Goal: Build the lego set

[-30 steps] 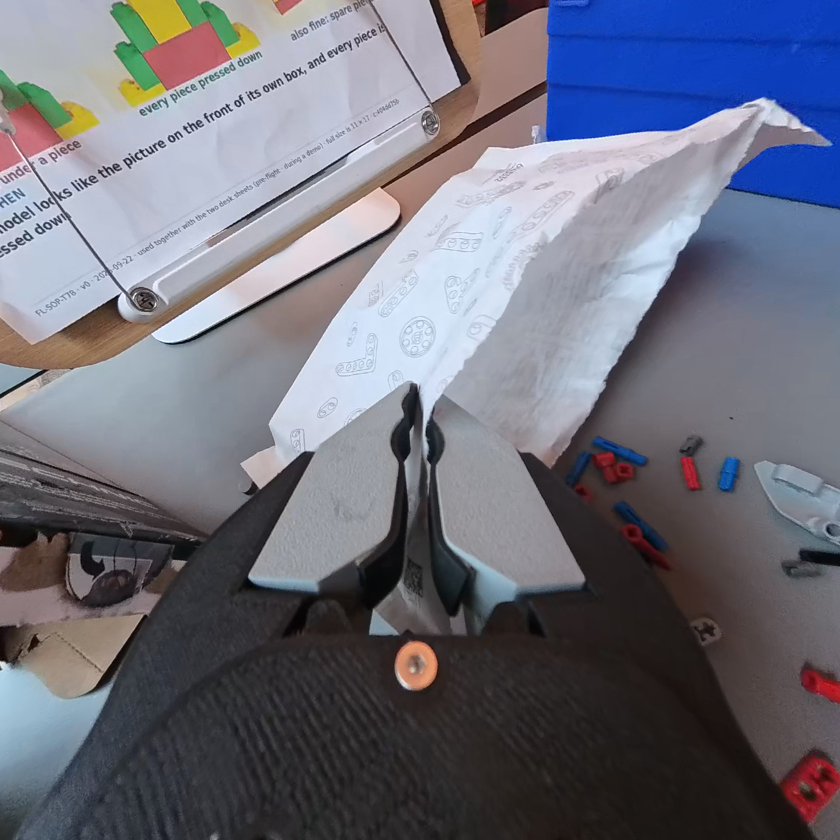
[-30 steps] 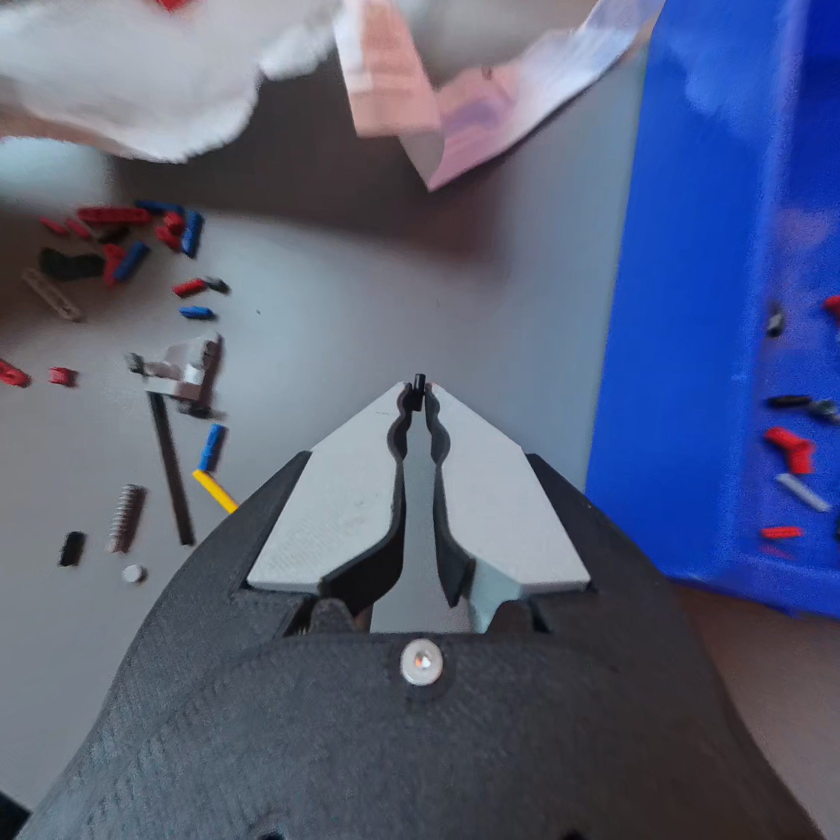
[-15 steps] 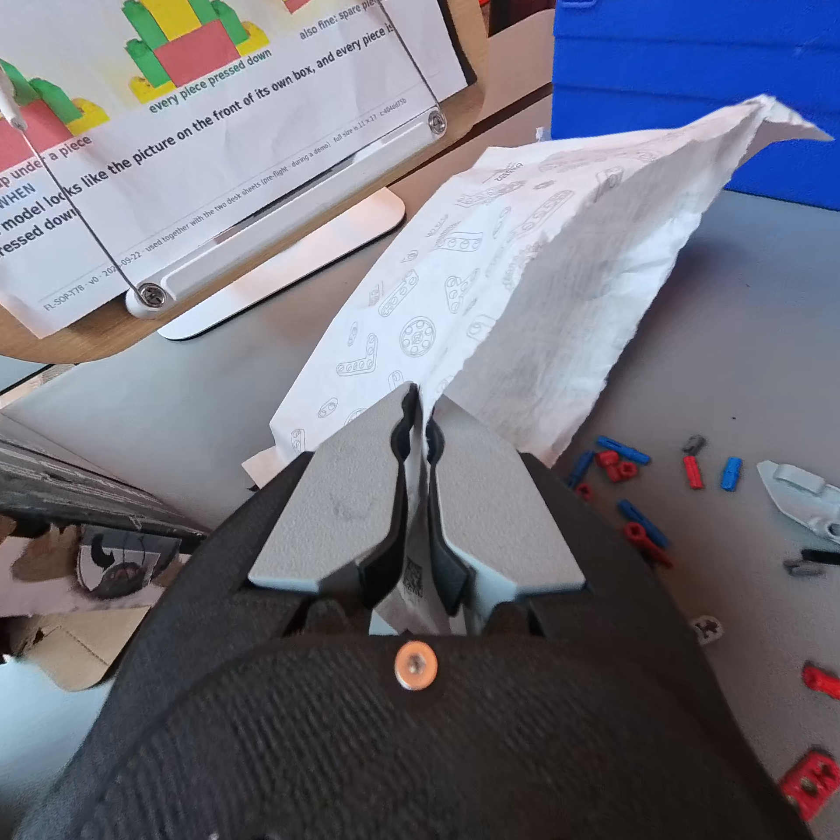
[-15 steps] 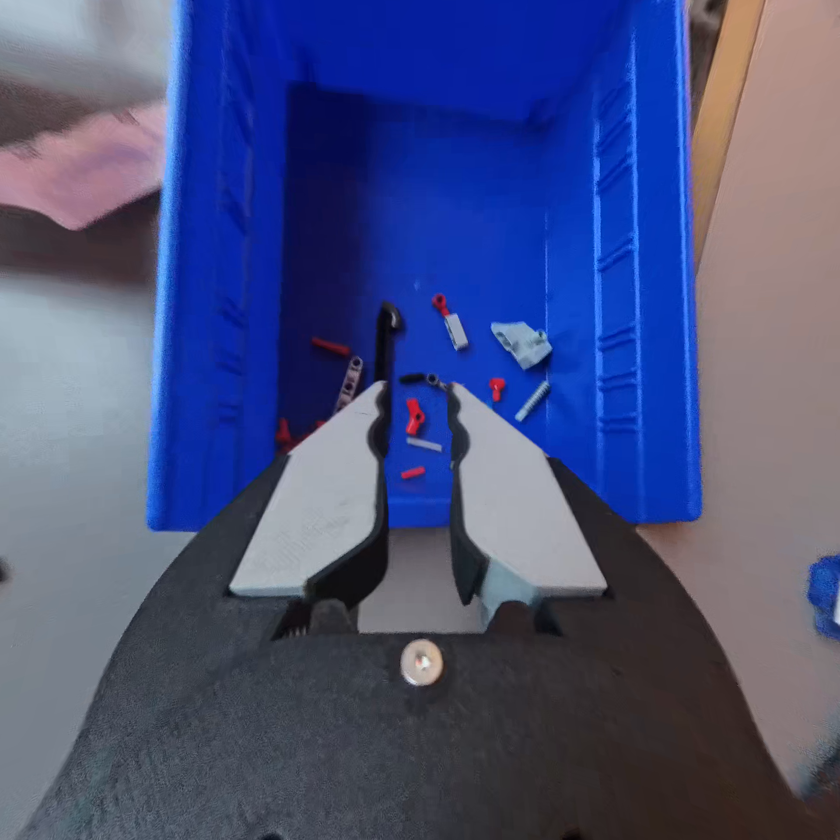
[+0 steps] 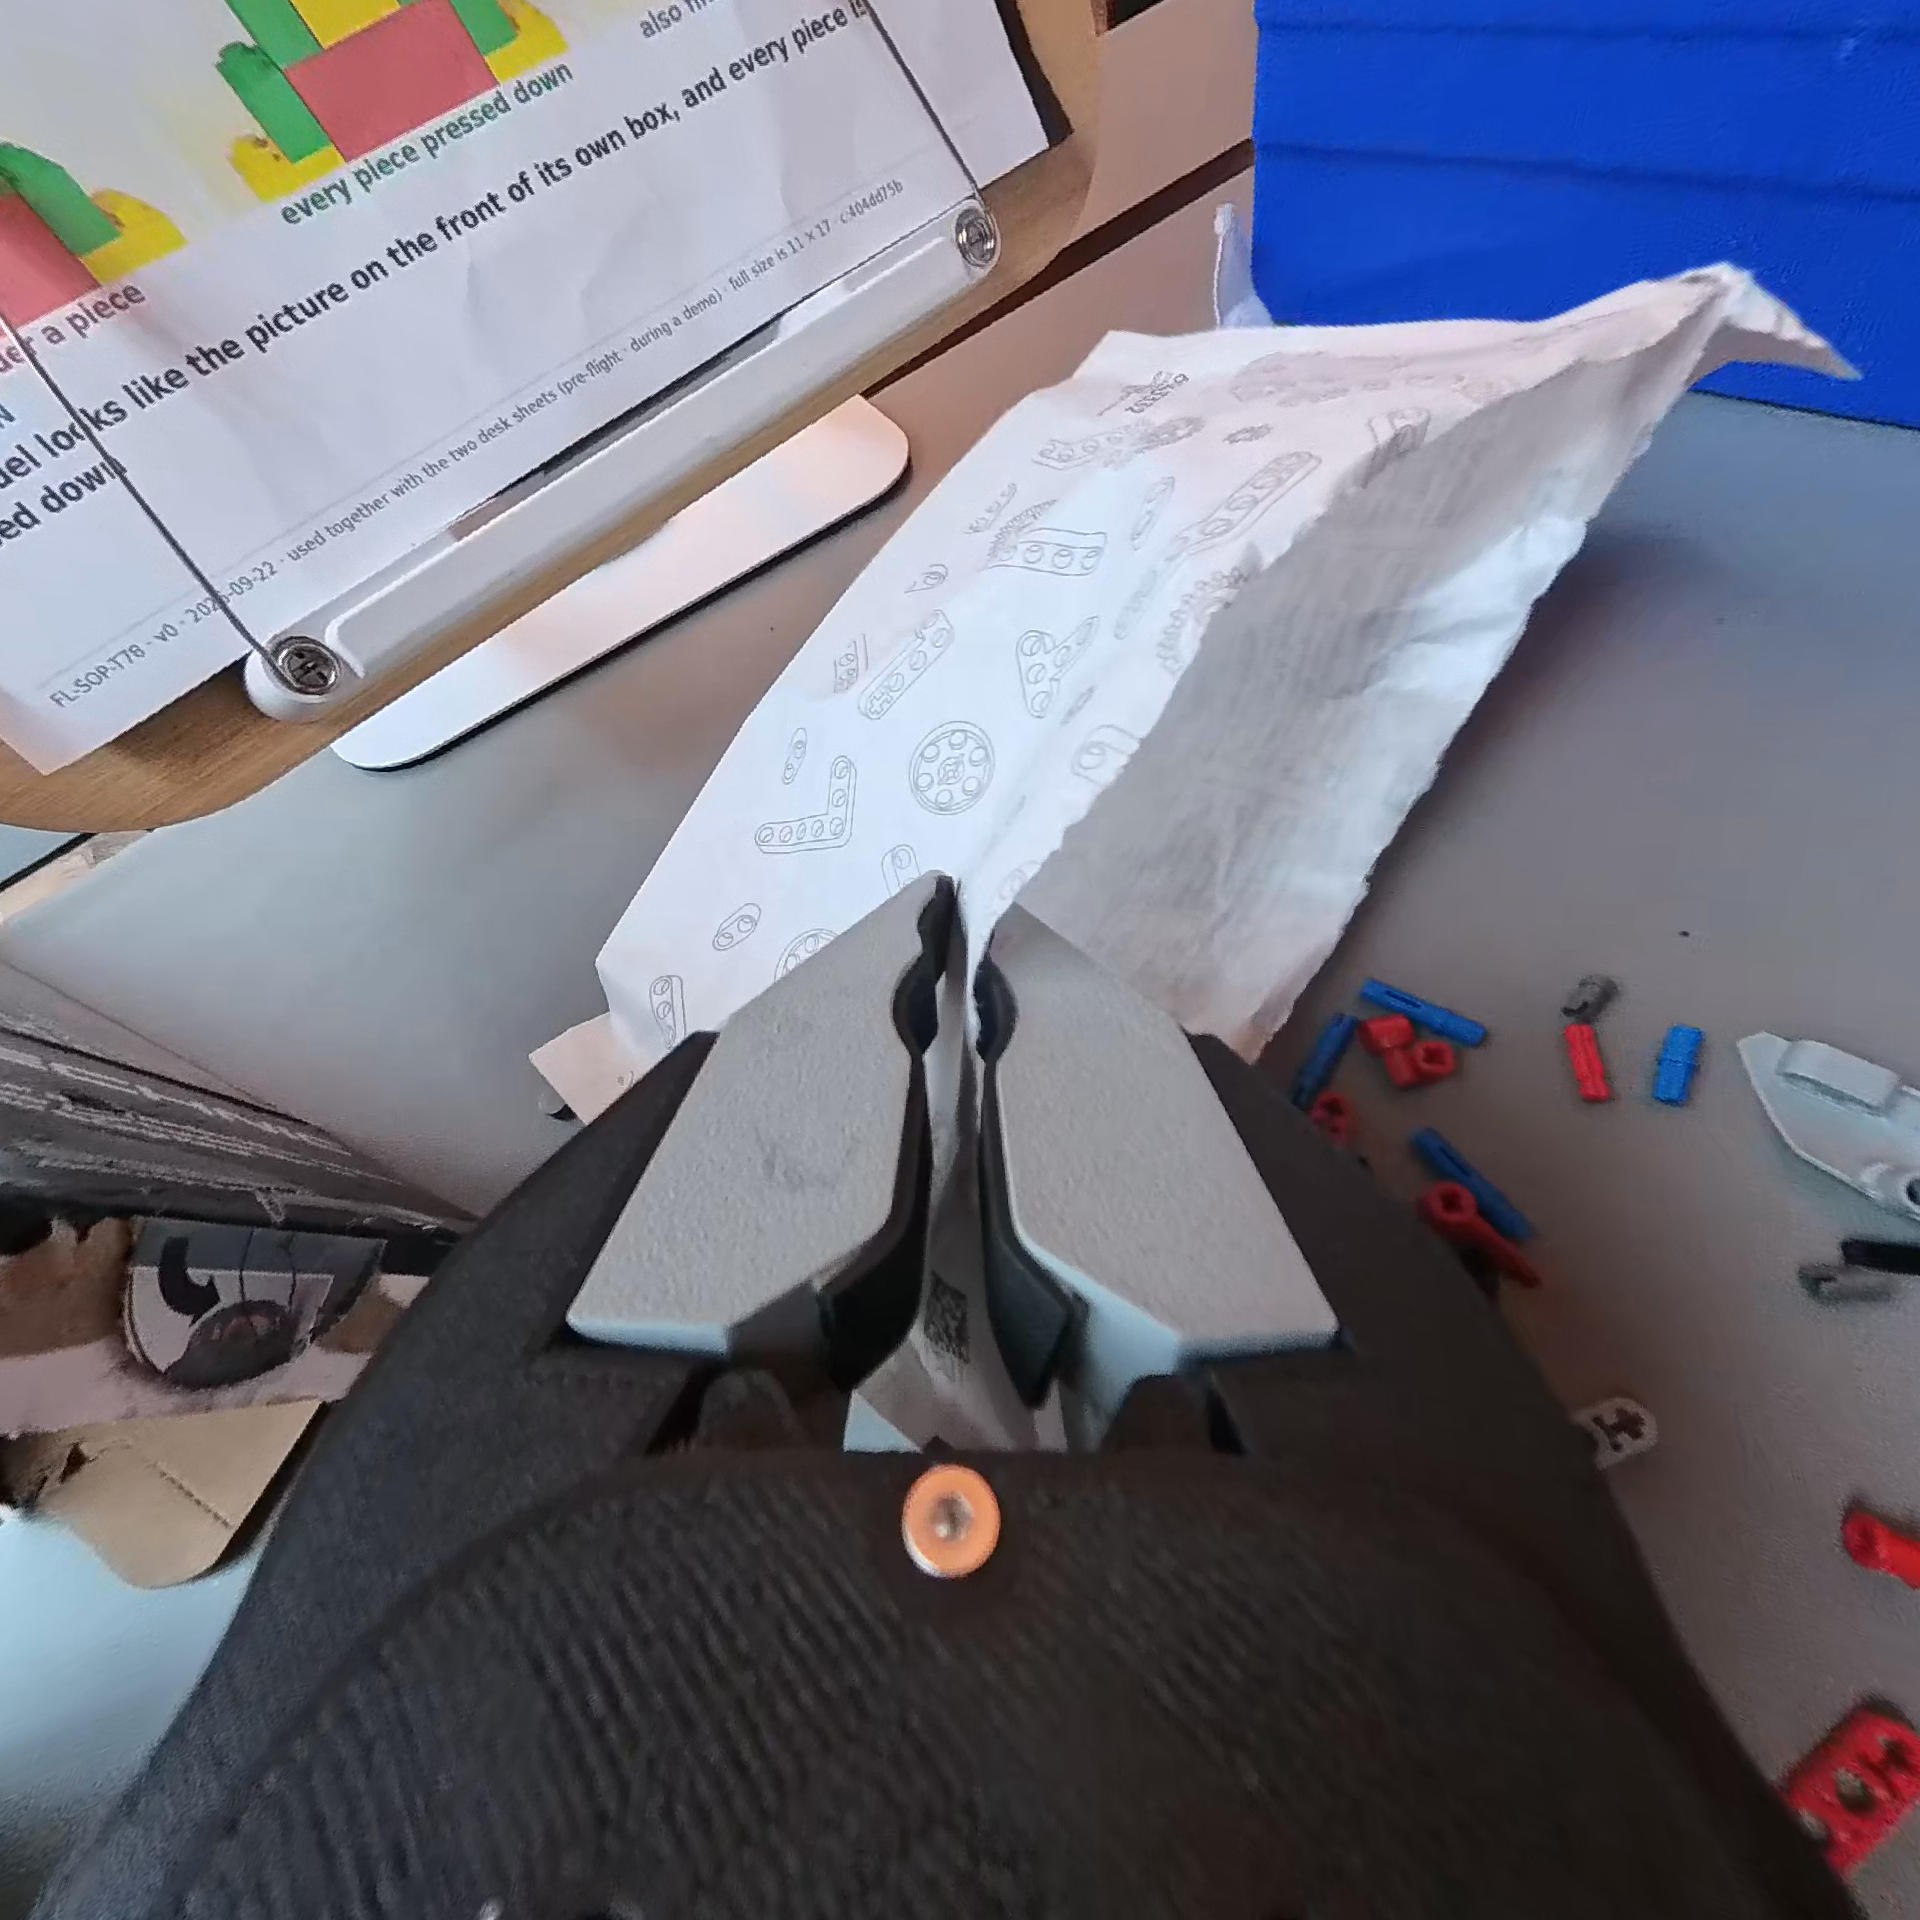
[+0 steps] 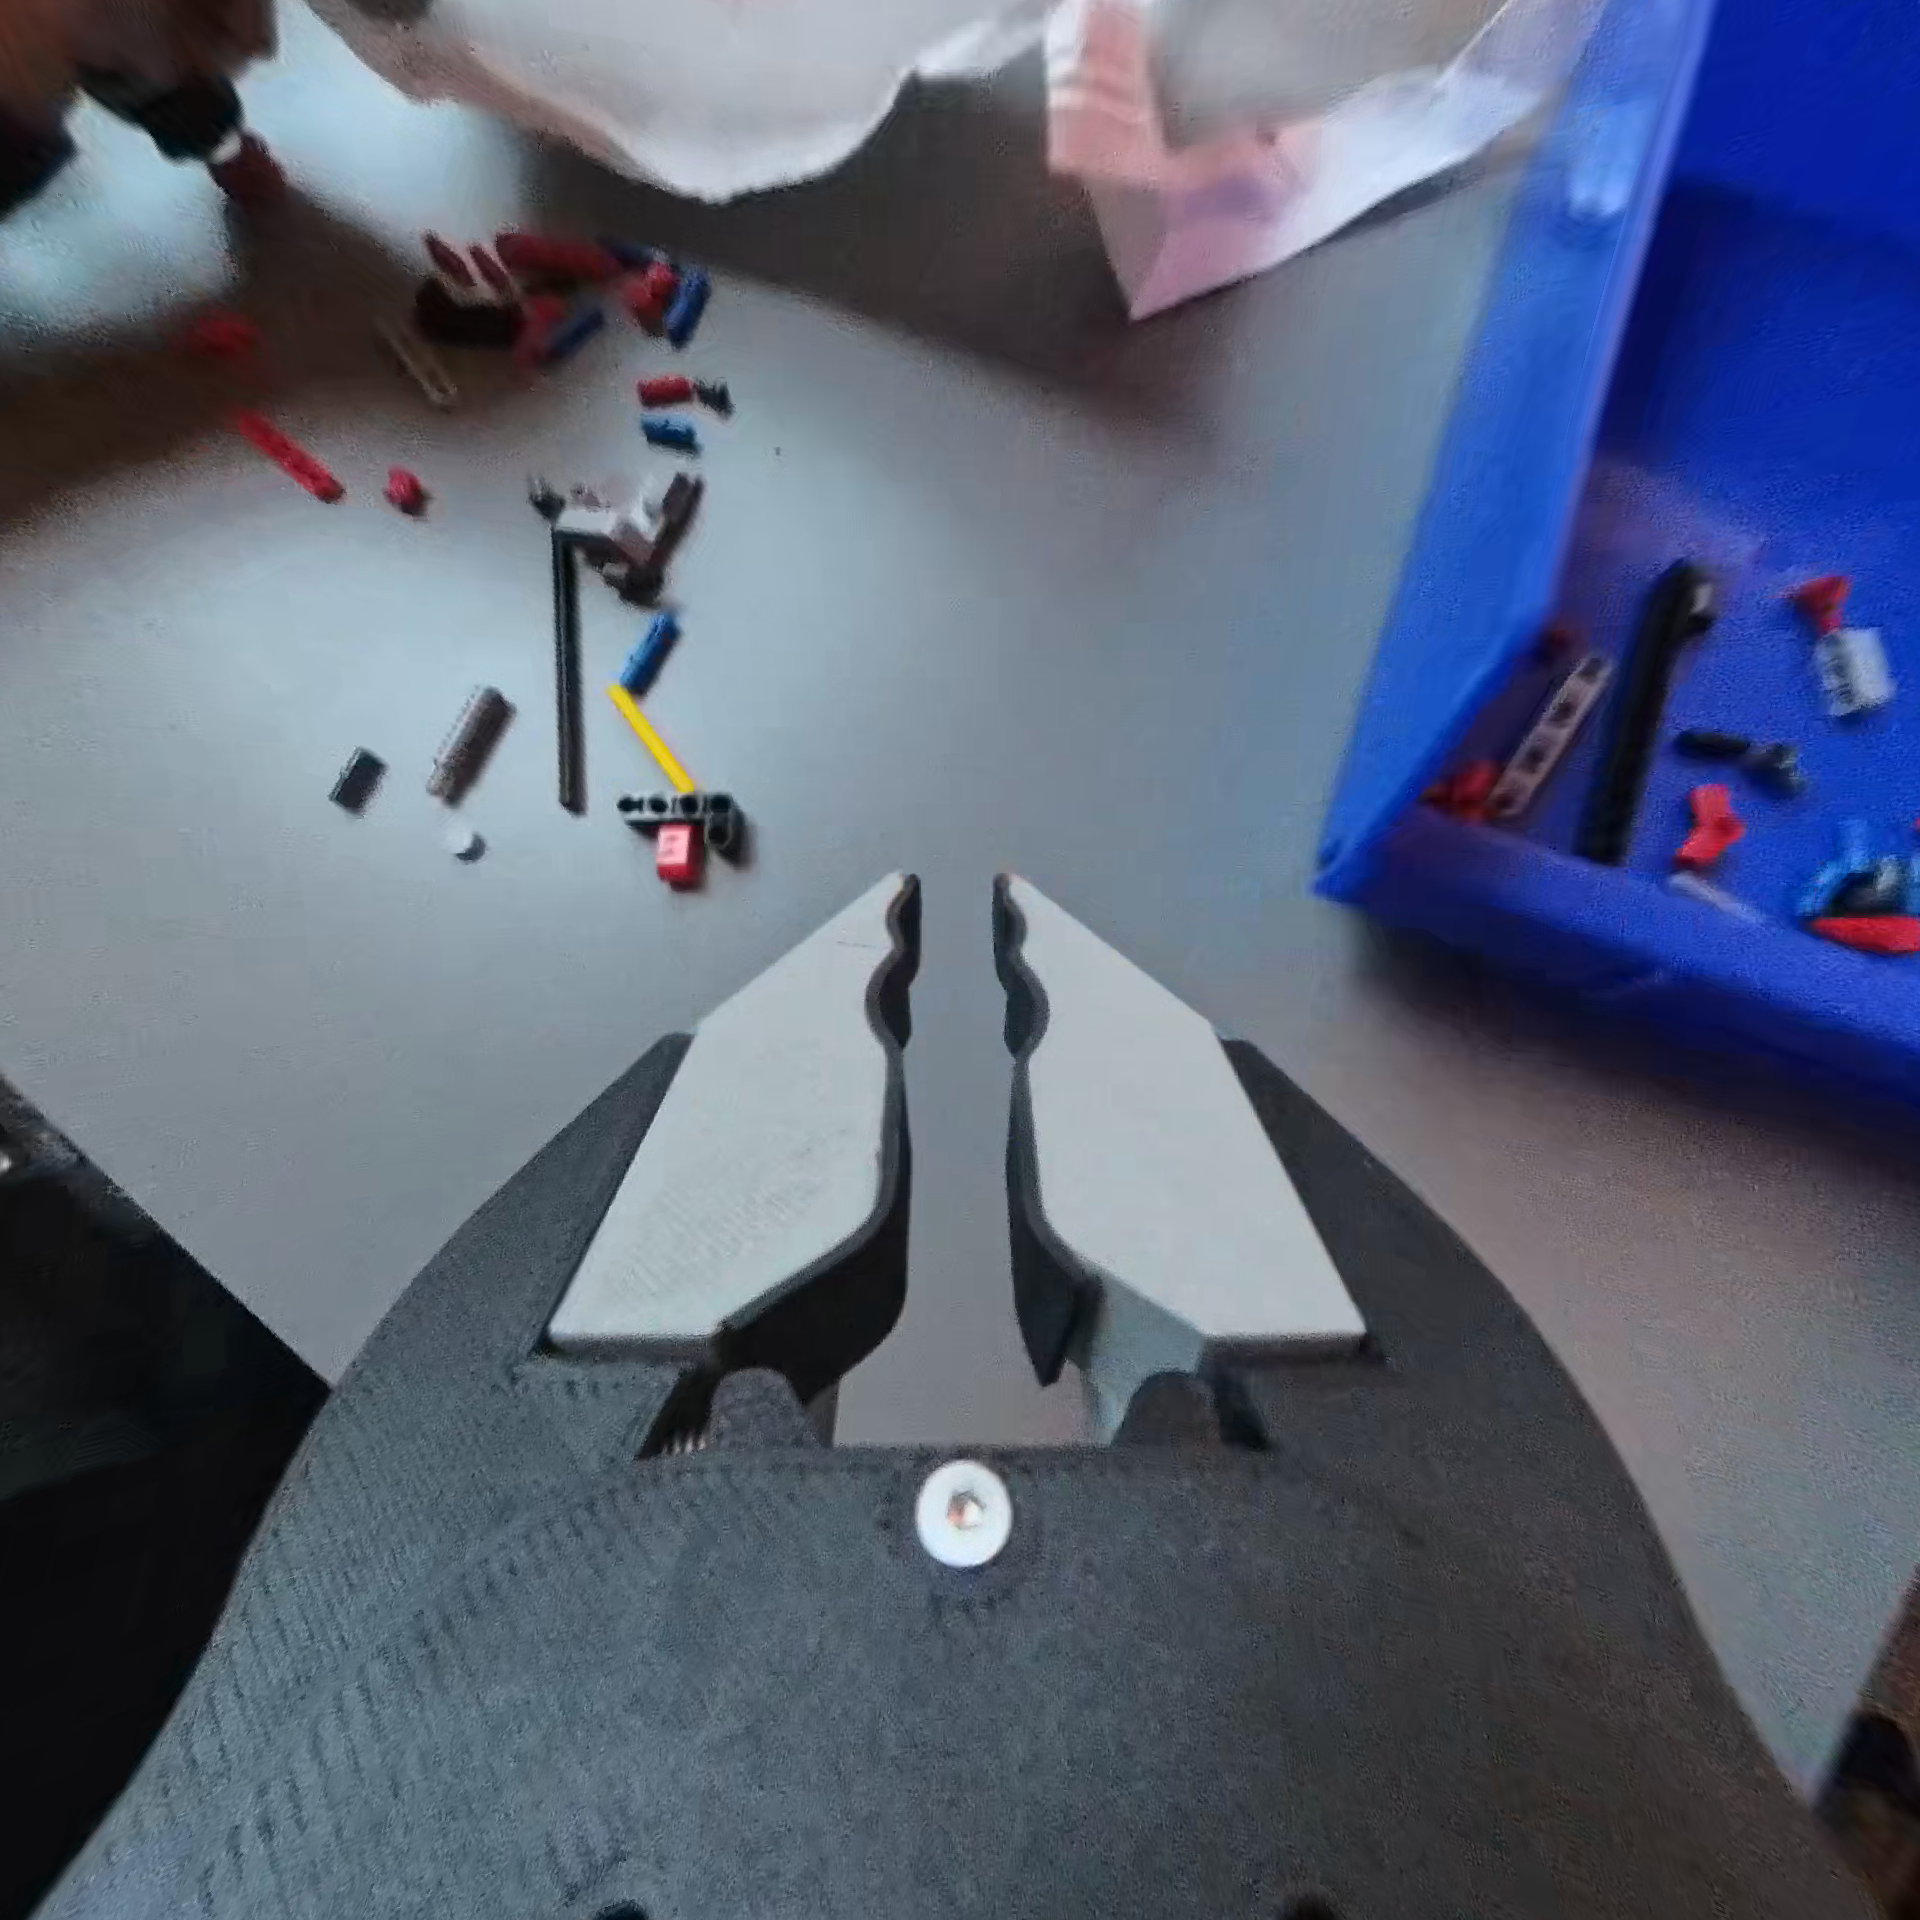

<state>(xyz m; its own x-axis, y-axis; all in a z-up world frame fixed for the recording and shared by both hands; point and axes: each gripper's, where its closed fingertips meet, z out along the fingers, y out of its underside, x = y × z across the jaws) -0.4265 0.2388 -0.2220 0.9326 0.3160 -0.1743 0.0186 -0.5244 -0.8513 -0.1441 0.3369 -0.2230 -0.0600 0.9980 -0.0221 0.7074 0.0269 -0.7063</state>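
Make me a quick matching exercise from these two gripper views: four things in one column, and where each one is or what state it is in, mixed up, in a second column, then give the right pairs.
Things
1. left gripper
2. right gripper
3. yellow rod
4. long black curved piece

Places or states
A. lying inside the blue bin
B. shut on the white paper bag
C. open, with nothing between its fingers
D. lying on the grey table among loose pieces

Pairs: 1-B, 2-C, 3-D, 4-A
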